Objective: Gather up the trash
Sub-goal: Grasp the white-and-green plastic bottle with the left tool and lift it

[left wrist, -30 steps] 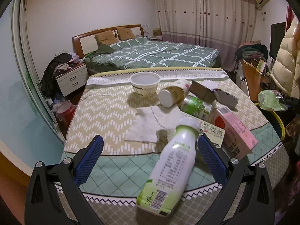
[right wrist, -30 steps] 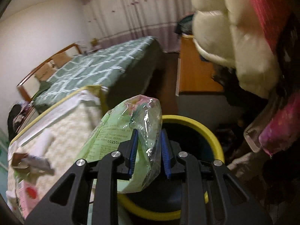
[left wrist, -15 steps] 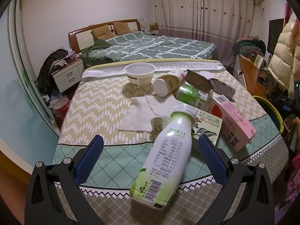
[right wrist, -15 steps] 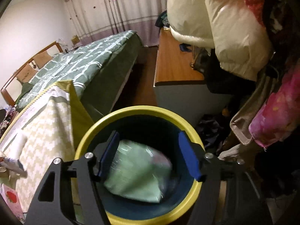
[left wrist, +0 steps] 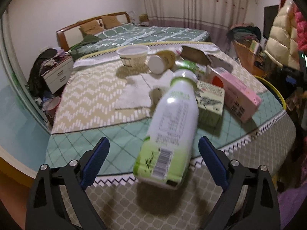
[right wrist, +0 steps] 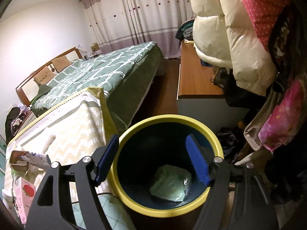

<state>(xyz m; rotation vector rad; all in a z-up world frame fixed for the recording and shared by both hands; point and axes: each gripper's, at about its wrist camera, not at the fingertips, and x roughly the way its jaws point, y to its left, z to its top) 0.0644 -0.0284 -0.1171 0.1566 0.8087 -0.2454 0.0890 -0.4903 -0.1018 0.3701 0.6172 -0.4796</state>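
My left gripper (left wrist: 153, 164) is open, its blue pads on either side of a white and green plastic bottle (left wrist: 171, 126) that lies on the patterned tablecloth (left wrist: 92, 103) with its base toward me. Behind it lie a green carton (left wrist: 210, 103), a pink carton (left wrist: 236, 94), a paper cup (left wrist: 161, 61), a white bowl (left wrist: 133, 55) and tissue sheets (left wrist: 134, 94). My right gripper (right wrist: 153, 161) is open and empty above the yellow-rimmed bin (right wrist: 134, 199). A green plastic bag (right wrist: 171, 184) lies on the bin's bottom.
The bin stands on the floor at the table's right edge (left wrist: 274, 94). A bed (right wrist: 99, 67) lies beyond the table, a wooden desk (right wrist: 193, 76) behind the bin. Hanging coats (right wrist: 230, 38) crowd the right side. A nightstand (left wrist: 57, 74) stands far left.
My right gripper opened and let the green bag fall into the bin. My left gripper moved closer to the bottle, which now sits between the pads.
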